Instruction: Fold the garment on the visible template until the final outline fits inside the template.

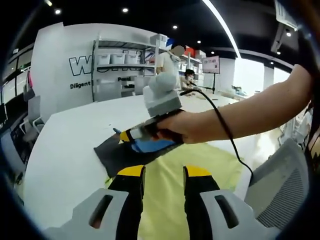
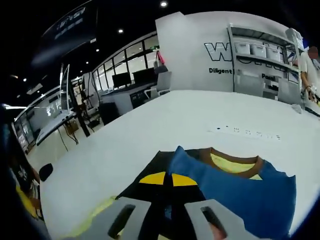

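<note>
Bright ceiling spotlights [image 1: 124, 9] and a light strip [image 1: 225, 25]; soft shadows, sharp centres, strongly bent edges.

The left gripper [image 1: 163, 186] has black jaws with yellow tips and grey slotted mounts. A black cable [image 1: 223, 125] runs from the right gripper [image 1: 131, 136].

- Garment [image 2: 235, 185] — its lower part runs off the right gripper view's bottom edge.
- In the left gripper view, a hand [image 1: 172, 127] and the right gripper [image 1: 131, 136] cover most of it.
- Wall lettering [image 1: 82, 65] — partly hidden behind shelves [image 1: 122, 62].
</note>
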Tool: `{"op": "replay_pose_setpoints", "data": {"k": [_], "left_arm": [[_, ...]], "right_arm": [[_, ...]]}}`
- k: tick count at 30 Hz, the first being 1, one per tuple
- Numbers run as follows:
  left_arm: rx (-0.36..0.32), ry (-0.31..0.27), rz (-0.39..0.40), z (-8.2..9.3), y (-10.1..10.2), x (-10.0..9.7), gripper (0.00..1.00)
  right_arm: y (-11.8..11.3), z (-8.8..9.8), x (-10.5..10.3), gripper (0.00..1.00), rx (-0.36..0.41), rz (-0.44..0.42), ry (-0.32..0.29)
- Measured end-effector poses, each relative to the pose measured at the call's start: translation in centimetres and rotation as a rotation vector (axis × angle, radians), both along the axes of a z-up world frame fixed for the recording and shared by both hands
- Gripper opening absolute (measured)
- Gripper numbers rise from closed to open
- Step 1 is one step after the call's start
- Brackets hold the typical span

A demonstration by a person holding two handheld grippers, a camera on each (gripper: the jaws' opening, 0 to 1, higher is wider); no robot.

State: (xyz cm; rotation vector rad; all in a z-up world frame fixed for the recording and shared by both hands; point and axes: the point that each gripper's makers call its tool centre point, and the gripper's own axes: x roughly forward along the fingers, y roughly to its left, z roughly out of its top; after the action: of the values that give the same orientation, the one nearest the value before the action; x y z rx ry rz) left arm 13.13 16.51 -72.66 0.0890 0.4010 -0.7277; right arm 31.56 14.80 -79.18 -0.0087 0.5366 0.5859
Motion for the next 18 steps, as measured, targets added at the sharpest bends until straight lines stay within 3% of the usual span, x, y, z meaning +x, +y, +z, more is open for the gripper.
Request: {"op": "replay_pose_setpoints", "data": {"k": [3, 5, 9, 12, 14, 18], "left_arm": [[0.010, -0.002, -0.011, -0.1, -0.1, -0.1, 0.27], [0.015, 0.001, -0.013, -0.3, -0.2, -0.1, 0.27], [0.036, -0.001, -0.019, -0.6, -0.2, -0.1, 0.27], [0.043, 0.008, -0.015, -0.9, -0.1, -0.3, 0.27], [0.042, 0.015, -0.014, -1.1, 0.0, -0.4, 0.27], [0.044, 0.022, -0.007, -1.4, 0.2, -0.7, 0.27]], "right_arm": [[0.3, -0.9, 0.1, 0.00, -0.008, 0.005, 0.011], [0.5, -1.7, 0.0, 0.00, -0.054, 0.034, 0.017], [1.0, -2.0, -0.3, 0.00, -0.027, 0.033, 0.036], [1.2, -2.7, -0.3, 0.00, -0.056, 0.051, 0.044], [1.6, -3.0, -0.4, 0.00, -0.011, 0.042, 0.078], [1.9, -3.9, -0.6, 0.00, -0.065, 0.071, 0.077]]}}
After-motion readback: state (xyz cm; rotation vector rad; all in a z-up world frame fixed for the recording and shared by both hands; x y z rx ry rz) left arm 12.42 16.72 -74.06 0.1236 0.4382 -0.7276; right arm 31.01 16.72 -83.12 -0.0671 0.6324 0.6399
